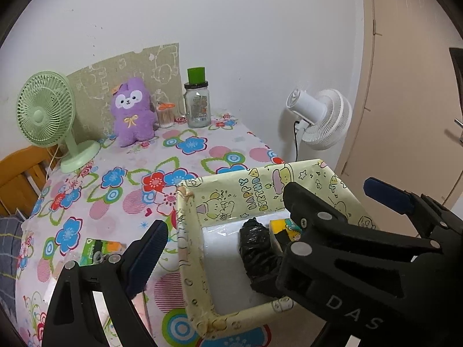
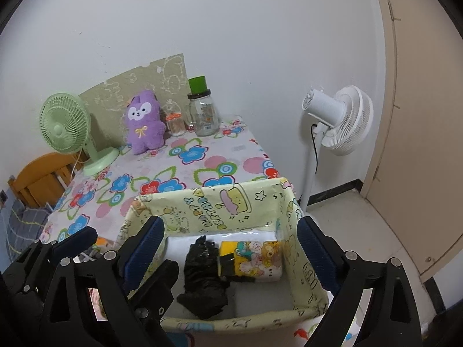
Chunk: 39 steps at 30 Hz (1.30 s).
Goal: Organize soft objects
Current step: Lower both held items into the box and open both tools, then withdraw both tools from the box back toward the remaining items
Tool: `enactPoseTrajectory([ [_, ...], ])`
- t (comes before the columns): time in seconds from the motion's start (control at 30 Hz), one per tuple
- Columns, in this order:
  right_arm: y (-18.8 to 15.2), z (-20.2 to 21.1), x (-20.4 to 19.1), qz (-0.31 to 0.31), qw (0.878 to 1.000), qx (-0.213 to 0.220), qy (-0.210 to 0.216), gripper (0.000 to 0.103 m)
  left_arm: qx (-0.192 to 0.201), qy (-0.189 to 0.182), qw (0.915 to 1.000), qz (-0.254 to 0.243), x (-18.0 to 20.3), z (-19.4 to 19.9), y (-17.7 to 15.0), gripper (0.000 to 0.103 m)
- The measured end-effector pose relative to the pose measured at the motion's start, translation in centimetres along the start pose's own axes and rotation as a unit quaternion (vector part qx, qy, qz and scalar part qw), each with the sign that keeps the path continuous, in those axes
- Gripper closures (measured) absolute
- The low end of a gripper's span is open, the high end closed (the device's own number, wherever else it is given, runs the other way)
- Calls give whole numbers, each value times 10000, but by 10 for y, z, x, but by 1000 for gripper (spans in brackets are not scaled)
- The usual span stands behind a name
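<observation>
Yellow cartoon-print box (image 2: 231, 211) sits at the counter's (image 1: 188, 156) near right corner, open top. Inside on the white bottom: black crumpled bag roll (image 2: 202, 271) lying left of centre, and a yellow cartoon tissue pack (image 2: 254, 260) just beside it, toward the box's right wall, touching or nearly so.

Right gripper (image 2: 231, 257) jaws spread wide, one blue pad over the box's left wall, the other by the right wall; nothing pinched between them, the bag roll and tissue pack lie below in the gap. Left gripper (image 1: 275, 228) in the left wrist view also wide apart, left finger (image 1: 147, 257) over the counter left of the box, right finger out past the box's right side; nothing held. The right gripper's black frame crosses into the left wrist view over the box.

Purple plush toy (image 1: 133, 112) upright at the counter's far edge, leaning on a green patterned board (image 1: 121, 75). Green desk fan (image 1: 46, 110) at the far left corner. Glass jar with green cap (image 1: 198, 101) and small cotton swab container (image 1: 165, 115) right of the plush. Green packet (image 1: 95, 250) on the counter near the left edge, partly hidden. White floor fan (image 2: 338, 121) beyond the counter's right edge.
</observation>
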State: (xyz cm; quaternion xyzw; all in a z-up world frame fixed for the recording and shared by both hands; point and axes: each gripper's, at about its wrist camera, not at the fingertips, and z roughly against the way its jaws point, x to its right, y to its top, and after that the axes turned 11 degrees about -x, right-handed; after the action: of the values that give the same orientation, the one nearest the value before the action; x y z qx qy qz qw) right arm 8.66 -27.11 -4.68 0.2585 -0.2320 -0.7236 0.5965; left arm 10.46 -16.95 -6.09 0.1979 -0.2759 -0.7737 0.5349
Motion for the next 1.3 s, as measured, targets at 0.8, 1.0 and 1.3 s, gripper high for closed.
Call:
enactPoseTrajectory([
  [0.8,-28,39,-74,296,9992,267,89,8,220,411,9979,447,-64,51,-39,9],
  [1.0,-35,47,-91,373,9985,376,113,3,332,463,9970,525,-78,62,-49,9],
  [1.3,-45,53,-116,504,9974,474,194,1,356,518,9952,746,-102,70,-62,9],
])
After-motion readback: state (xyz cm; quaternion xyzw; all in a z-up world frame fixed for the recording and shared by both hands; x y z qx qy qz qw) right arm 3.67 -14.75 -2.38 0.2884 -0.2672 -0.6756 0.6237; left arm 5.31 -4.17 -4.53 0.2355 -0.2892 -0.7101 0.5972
